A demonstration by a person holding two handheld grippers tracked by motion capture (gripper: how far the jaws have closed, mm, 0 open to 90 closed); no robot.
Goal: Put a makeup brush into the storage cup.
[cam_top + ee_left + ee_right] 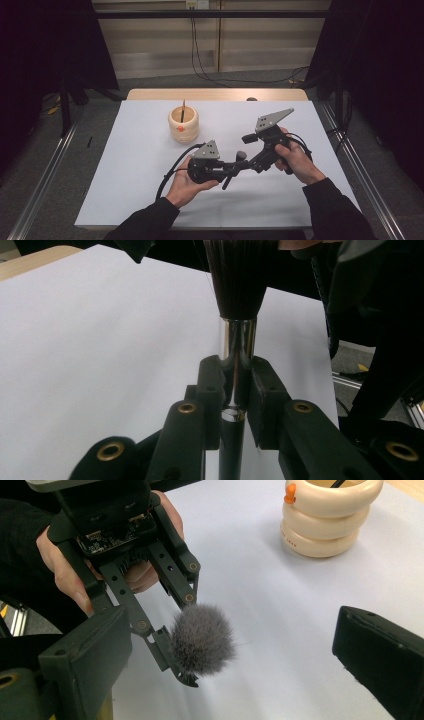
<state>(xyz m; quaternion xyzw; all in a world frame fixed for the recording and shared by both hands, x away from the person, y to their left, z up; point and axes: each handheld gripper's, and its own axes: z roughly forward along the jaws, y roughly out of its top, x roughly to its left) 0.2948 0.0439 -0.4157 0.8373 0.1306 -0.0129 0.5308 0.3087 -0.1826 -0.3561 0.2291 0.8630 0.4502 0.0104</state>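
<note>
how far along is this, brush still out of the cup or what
Done: the left gripper is shut on the makeup brush, held above the table. One thin stick already stands in the cream holder. In hand: the right gripper, jaws apart, faces the bristles. Left: the brush isn't in the holder yet, probably its destination.

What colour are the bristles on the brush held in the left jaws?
Grey-brown, darker at the base; the brush bristles show best in the right gripper view, fluffed out.

Tabletop (150, 200): white sheet over wood, wooden strip at far edge | cream ringed pot (183, 125) standing left of centre, far half
</note>
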